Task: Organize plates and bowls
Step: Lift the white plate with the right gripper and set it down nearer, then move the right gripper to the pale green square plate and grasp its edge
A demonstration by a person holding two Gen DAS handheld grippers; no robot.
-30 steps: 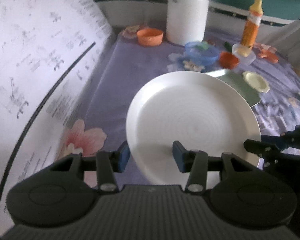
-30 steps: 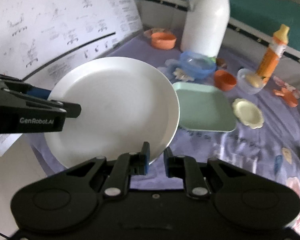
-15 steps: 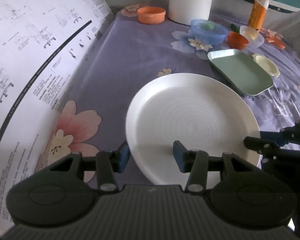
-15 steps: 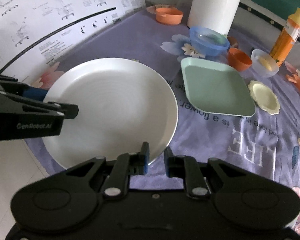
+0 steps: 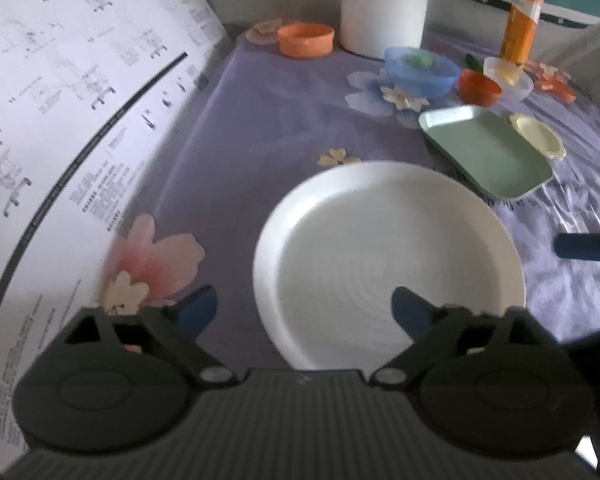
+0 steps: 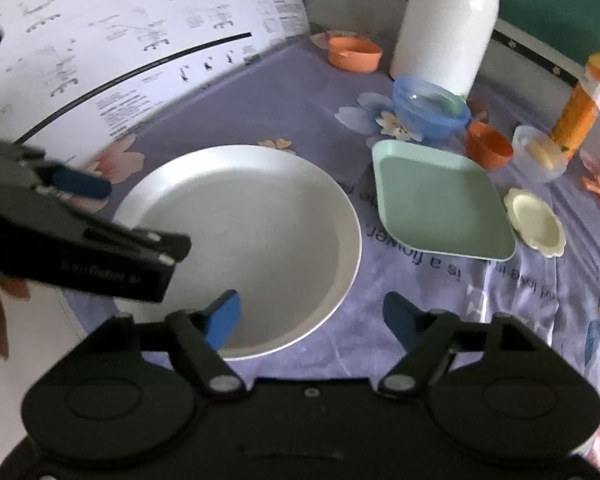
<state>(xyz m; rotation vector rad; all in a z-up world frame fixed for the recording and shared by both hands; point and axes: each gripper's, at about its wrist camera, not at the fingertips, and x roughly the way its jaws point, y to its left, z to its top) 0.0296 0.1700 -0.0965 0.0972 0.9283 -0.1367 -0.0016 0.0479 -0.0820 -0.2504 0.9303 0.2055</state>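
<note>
A large white plate (image 5: 392, 256) lies flat on the purple flowered tablecloth (image 5: 268, 128); it also shows in the right wrist view (image 6: 244, 240). My left gripper (image 5: 306, 312) is open, its jaws straddling the plate's near rim without touching. My right gripper (image 6: 314, 318) is open too, its jaws on either side of the plate's near right rim. A green square plate (image 6: 436, 200), a blue bowl (image 6: 430, 108), two orange bowls (image 6: 354, 54) (image 6: 488, 146) and a small cream dish (image 6: 534, 224) sit beyond.
A big printed paper sheet (image 5: 68, 120) rises on the left. A white thermos jug (image 6: 448, 20), an orange bottle (image 6: 584, 96) and a clear cup (image 6: 538, 152) stand at the back. The left gripper body (image 6: 80, 240) reaches over the plate's left side.
Both grippers have opened wide and let go of the white plate, which now rests on the tablecloth. The right gripper's fingertip has drawn back from the plate's right rim.
</note>
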